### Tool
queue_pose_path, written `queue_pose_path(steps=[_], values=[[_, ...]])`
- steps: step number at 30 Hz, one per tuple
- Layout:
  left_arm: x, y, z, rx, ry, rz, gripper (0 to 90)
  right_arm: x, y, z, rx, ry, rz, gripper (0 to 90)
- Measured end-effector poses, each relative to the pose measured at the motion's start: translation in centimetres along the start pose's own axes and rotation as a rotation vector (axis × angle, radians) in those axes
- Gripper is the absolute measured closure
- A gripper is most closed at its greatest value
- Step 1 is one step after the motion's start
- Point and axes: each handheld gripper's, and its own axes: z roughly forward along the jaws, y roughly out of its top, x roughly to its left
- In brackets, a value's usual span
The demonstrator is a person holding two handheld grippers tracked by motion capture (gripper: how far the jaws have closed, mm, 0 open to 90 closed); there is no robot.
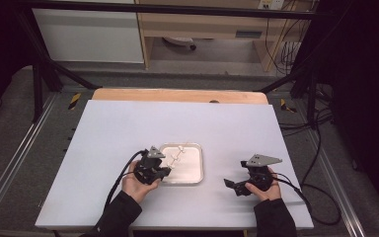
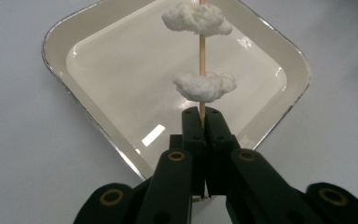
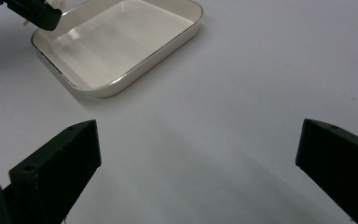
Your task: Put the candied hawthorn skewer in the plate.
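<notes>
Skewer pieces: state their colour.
White pieces on the skewer, clearest in the left gripper view.

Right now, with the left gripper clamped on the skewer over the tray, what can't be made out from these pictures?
- Skewer far end: cut off by the top edge in the left gripper view; too small in the high view.
- What the white pieces are: soft lumps, material unclear.
- Skewer's near end: hidden between the shut left gripper jaws.
- Tray left corner: covered by the left gripper in the right gripper view.

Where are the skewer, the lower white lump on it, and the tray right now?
skewer (image 2: pixel 202 53): left gripper view, bare wooden shaft between the two lumps.
lower white lump (image 2: pixel 204 86): left gripper view, middle of the lump.
tray (image 3: pixel 135 75): right gripper view, near rim wall.
</notes>
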Motion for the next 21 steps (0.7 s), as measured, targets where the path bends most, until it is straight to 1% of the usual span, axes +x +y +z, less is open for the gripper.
queue_pose_path(steps=[2,3,6,7,9,10,11,13,14,16,17,18,21], values=[[-0.2,0.2,0.5,0.043,0.027,0.009,88.8,-0.1,-0.2,0.0,0.005,0.002,0.005,0.6],[-0.2,0.3,0.8,0.052,0.024,0.003,88.7,-0.2,-0.3,0.0,0.004,-0.002,0.007,0.6],[-0.3,0.3,1.3,0.085,0.044,0.007,88.5,-0.3,-0.3,-0.2,-0.001,-0.006,0.007,0.6],[-0.3,0.2,1.5,0.086,0.044,0.006,88.4,-0.3,-0.2,-0.3,-0.007,-0.007,0.010,0.5],[-0.4,0.3,1.5,0.086,0.064,0.018,88.0,-0.3,-0.2,-0.5,-0.022,-0.009,0.018,0.6],[-0.4,0.3,1.5,0.084,0.062,0.025,86.7,-0.4,-0.1,-0.6,-0.024,-0.009,0.017,0.6],[-0.4,0.3,1.4,0.080,0.060,0.034,83.0,-0.3,-0.1,-0.7,-0.026,-0.010,0.021,0.6],[-0.3,0.2,0.9,0.054,0.050,0.049,75.0,-0.3,-0.2,-0.6,-0.025,-0.011,0.020,0.6],[-0.2,0.1,0.5,0.028,0.035,0.057,72.2,-0.3,-0.2,-0.6,-0.023,-0.012,0.018,0.6],[0.0,-0.2,-0.5,-0.018,0.029,0.084,64.5,-0.3,-0.1,-0.6,-0.023,-0.011,0.017,0.6],[0.3,-0.3,-1.1,-0.040,0.019,0.101,60.7,-0.3,-0.1,-0.6,-0.022,-0.010,0.018,0.6],[0.5,-0.6,-1.7,-0.059,0.011,0.110,55.9,-0.3,-0.1,-0.7,-0.023,-0.011,0.020,0.6],[1.4,-1.4,-3.2,-0.112,0.015,0.125,42.9,-0.3,-0.1,-0.7,-0.026,-0.012,0.020,0.6]])
